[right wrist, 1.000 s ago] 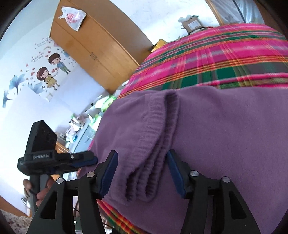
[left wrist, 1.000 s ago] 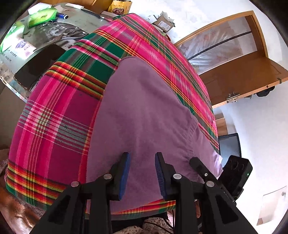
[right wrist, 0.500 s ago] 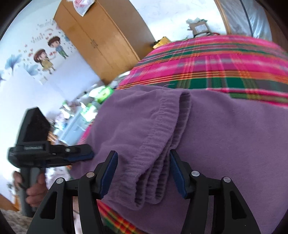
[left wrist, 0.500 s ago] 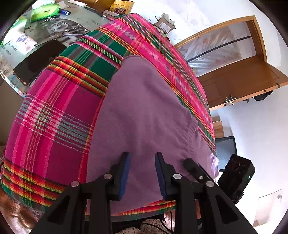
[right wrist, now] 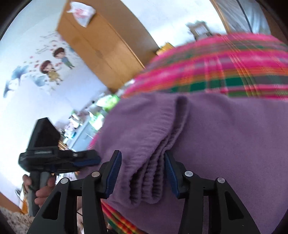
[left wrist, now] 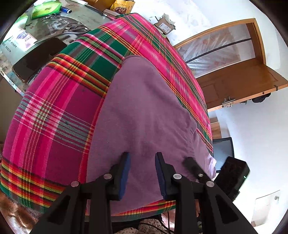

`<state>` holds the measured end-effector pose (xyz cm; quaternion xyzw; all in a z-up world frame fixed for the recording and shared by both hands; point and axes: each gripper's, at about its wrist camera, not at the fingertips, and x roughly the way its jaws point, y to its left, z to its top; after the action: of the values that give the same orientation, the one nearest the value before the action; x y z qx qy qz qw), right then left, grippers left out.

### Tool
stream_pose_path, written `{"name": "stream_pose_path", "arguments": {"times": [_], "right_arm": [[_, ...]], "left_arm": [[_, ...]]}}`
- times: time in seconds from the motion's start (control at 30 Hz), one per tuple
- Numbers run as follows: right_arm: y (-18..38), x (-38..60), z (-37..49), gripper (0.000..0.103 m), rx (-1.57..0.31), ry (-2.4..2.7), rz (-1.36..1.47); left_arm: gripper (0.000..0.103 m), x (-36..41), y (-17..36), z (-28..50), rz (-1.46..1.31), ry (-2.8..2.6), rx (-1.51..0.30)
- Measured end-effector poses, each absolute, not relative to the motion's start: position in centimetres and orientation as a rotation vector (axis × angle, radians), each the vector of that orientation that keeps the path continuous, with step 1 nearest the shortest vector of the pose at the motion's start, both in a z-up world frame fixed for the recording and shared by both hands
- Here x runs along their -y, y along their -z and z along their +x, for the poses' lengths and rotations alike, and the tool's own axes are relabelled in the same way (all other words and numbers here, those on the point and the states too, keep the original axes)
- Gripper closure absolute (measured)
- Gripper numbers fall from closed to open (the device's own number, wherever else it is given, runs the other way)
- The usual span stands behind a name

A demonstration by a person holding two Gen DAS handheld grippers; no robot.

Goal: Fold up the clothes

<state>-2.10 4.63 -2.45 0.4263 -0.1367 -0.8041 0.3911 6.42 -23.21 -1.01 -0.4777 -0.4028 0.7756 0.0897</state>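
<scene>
Pink, green and orange plaid cloth (left wrist: 54,111) covers the desk, and a purple fleece garment (left wrist: 144,111) lies spread across it. Beyond the cloth's far edge, a grey side surface carries a dark phone (left wrist: 37,57), scissors (left wrist: 72,29) and a green tissue pack (left wrist: 45,10). A wooden door (left wrist: 239,84) stands open off to the right, and a wooden wardrobe (right wrist: 100,41) rises behind in the right wrist view, beside cartoon wall stickers (right wrist: 54,64).

The left tongs (left wrist: 142,167) hover at the garment's near edge, parted, with flat fleece under the gap and the pads not pressing it. The right tongs (right wrist: 142,171) straddle the bunched, ribbed waistband (right wrist: 153,171), which stands up between the pads; their jaws are closing, the right pad about touching the fold and the left pad still apart from it.
</scene>
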Motion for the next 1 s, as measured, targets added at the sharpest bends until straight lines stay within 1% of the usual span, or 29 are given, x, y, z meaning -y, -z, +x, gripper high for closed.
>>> {"name": "stream_pose_path", "arguments": {"times": [0.2, 0.3, 0.37, 0.4, 0.43, 0.5, 0.7, 0.83, 1.0], "right_arm": [[3.1, -4.8, -3.3, 0.054, 0.439, 1.991, 1.135], [3.0, -4.0, -4.1, 0.052, 0.471, 1.961, 1.154], [3.2, -3.9, -4.3, 0.056, 0.495, 1.943, 1.162], [3.2, -3.9, -4.3, 0.070, 0.507, 1.936, 1.162], [3.3, -3.9, -4.4, 0.079, 0.519, 1.929, 1.160], [3.3, -4.4, -4.3, 0.081, 0.549, 1.917, 1.144], [1.7, -6.1, -3.3, 0.082, 0.569, 1.962, 1.070], [0.8, -7.2, -2.9, 0.082, 0.546, 2.031, 1.049], [1.9, -8.0, -3.0, 0.082, 0.500, 2.086, 1.111]], "left_arm": [[0.074, 23.2, 1.0, 6.3, -1.421, -2.307, 1.193], [0.074, 23.4, 1.0, 6.3, -1.420, -2.307, 1.197], [0.074, 23.4, 1.0, 6.4, -1.422, -2.309, 1.203], [0.074, 23.4, 0.9, 6.4, -1.424, -2.311, 1.202], [0.074, 23.3, 0.8, 6.3, -1.429, -2.309, 1.201], [0.074, 23.2, 0.5, 6.3, -1.427, -2.305, 1.200], [0.073, 22.6, -1.1, 6.4, -1.341, -2.344, 1.170], [0.073, 22.3, -0.6, 6.0, -1.363, -2.311, 1.167], [0.073, 21.9, 0.1, 5.7, -1.398, -2.290, 1.182]]}}
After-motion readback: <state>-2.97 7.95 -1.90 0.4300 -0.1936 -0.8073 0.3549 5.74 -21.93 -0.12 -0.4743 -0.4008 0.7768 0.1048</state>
